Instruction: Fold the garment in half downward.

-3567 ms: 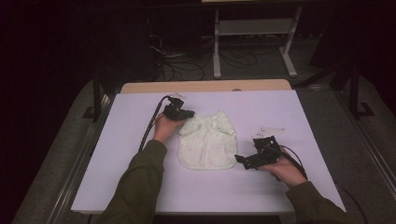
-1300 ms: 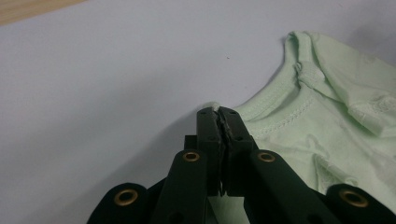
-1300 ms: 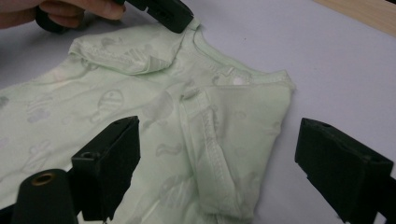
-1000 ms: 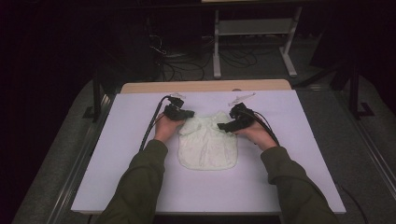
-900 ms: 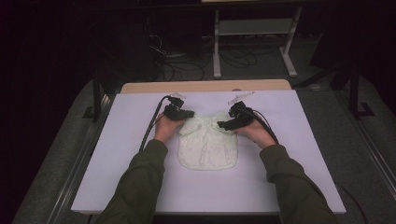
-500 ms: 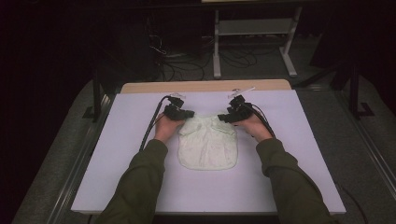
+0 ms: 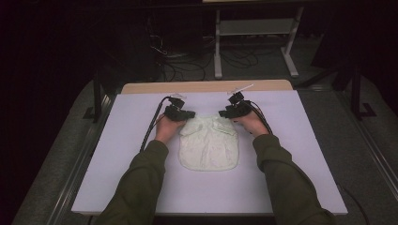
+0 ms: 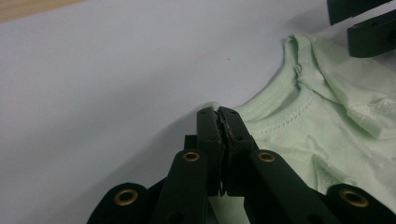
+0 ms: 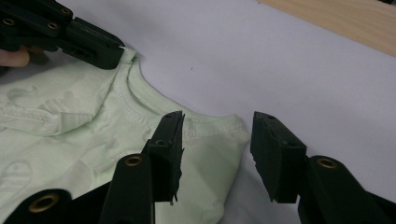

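One pale green baby garment is lying flat in the middle of the lilac worktop, its neckline pointing toward the far wooden edge strip. Nothing is standing between the garment and either set of tongs; the sheet around the garment is lying bare, and beyond the worktop a grey metal frame and loose floor cables are sitting in the dark.

The left tongs are clamping the garment's far left shoulder corner, jaws pressed together on the hem, as the left gripper view is showing. The right tongs are straddling the far right shoulder corner: in the right gripper view the jaws have just been closing, with the fabric corner between them and a gap remaining at each pad.

Compared with the earliest picture, the right hand is now sitting at the garment's far right corner instead of beside its near right edge, and the garment is lying smoother.

Count: one garment, two tongs, two forearms in olive sleeves.
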### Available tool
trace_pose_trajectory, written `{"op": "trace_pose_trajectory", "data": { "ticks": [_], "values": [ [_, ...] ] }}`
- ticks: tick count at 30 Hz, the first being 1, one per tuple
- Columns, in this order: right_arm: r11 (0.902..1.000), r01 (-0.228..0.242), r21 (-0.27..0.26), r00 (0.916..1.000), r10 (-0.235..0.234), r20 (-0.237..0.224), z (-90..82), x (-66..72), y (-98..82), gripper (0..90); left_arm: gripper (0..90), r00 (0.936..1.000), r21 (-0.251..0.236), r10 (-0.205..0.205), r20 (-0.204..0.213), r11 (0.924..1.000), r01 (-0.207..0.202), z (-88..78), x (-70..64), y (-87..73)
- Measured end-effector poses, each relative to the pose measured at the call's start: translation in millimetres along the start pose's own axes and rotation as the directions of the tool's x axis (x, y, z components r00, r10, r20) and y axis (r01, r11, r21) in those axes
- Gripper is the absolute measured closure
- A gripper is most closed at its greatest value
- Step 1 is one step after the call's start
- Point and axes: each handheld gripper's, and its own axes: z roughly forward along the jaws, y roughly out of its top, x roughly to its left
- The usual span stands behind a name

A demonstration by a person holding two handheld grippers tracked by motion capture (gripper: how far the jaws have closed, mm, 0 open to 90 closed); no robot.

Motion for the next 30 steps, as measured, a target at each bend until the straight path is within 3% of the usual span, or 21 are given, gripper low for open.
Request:
{"op": "trace_pose_trajectory", "data": {
  "ticks": [17, 22, 30],
  "values": [
    [0.9998, -0.009, 0.016, 0.9994, 0.009, 0.035, 21.5, -8.2, -3.6, 64.4, 88.1, 1.0, 0.001, 0.001, -0.003, 1.0, -0.001, 0.0, -0.7, 0.2],
    [0.9995, 0.022, 0.024, 0.9989, -0.023, 0.041, 22.4, -5.4, -2.8, 71.1, 88.2, 1.0, 0.003, 0.003, -0.008, 1.0, -0.003, 0.1, -1.4, 0.4],
    [0.9979, 0.048, 0.042, 0.9987, -0.049, 0.013, 22.5, -3.0, -1.4, 82.6, 88.3, 1.0, 0.003, 0.004, -0.008, 1.0, -0.004, 0.0, -1.2, 0.3]
  ]
}}
